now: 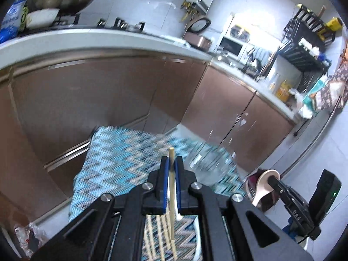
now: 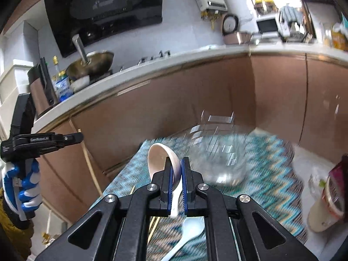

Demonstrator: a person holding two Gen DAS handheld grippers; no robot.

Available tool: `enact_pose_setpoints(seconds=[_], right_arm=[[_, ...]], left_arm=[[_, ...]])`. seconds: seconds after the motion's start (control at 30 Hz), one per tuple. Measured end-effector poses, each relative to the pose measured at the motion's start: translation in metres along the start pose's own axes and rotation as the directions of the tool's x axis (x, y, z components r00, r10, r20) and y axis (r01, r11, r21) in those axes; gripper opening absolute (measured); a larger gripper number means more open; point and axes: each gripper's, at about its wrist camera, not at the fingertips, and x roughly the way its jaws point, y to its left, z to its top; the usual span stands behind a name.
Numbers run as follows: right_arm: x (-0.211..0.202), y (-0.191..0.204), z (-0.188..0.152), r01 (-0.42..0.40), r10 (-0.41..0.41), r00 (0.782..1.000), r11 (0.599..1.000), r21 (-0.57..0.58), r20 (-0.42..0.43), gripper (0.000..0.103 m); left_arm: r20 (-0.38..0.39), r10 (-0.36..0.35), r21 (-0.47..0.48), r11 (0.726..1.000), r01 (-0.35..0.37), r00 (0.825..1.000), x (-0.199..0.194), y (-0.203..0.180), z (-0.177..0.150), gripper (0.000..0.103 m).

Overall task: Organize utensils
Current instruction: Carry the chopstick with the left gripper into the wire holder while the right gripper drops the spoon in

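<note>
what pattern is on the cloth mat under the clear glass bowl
A blue, teal and white zigzag weave on the cloth mat, clearest in the right wrist view.

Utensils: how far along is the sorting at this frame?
Nothing looks sorted yet. In hand: the left tool is shut on a wooden chopstick, the right tool on a white spoon. Left: more chopsticks and another spoon lie on the zigzag cloth, near the glass container.

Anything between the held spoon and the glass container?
Nothing visible. The right gripper is shut on the spoon, held above the cloth. The glass container stands just ahead and right of it, with open space between them.
</note>
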Motion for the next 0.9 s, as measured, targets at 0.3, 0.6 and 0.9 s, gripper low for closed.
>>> enact_pose_setpoints(seconds=[0.3,0.6,0.9], right_arm=[[0.02,-0.021,0.065,0.17,-0.162,0.969,0.985,-0.029,0.188,0.007],[0.059,-0.055,0.074,0.337,-0.322,0.908,0.942,-0.01,0.269,0.007],[0.093,-0.072,0.048,0.422,-0.41,0.868,0.906,0.016,0.279,0.008]], left_arm=[[0.136,-0.128,-0.011,0.991,0.13,0.982,0.03,-0.045,0.073,0.005],[0.187,-0.112,0.005,0.994,0.113,0.976,0.105,-0.09,0.086,0.005],[0.166,-0.004,0.016,1.0,0.001,0.986,0.181,-0.095,0.049,0.005]])
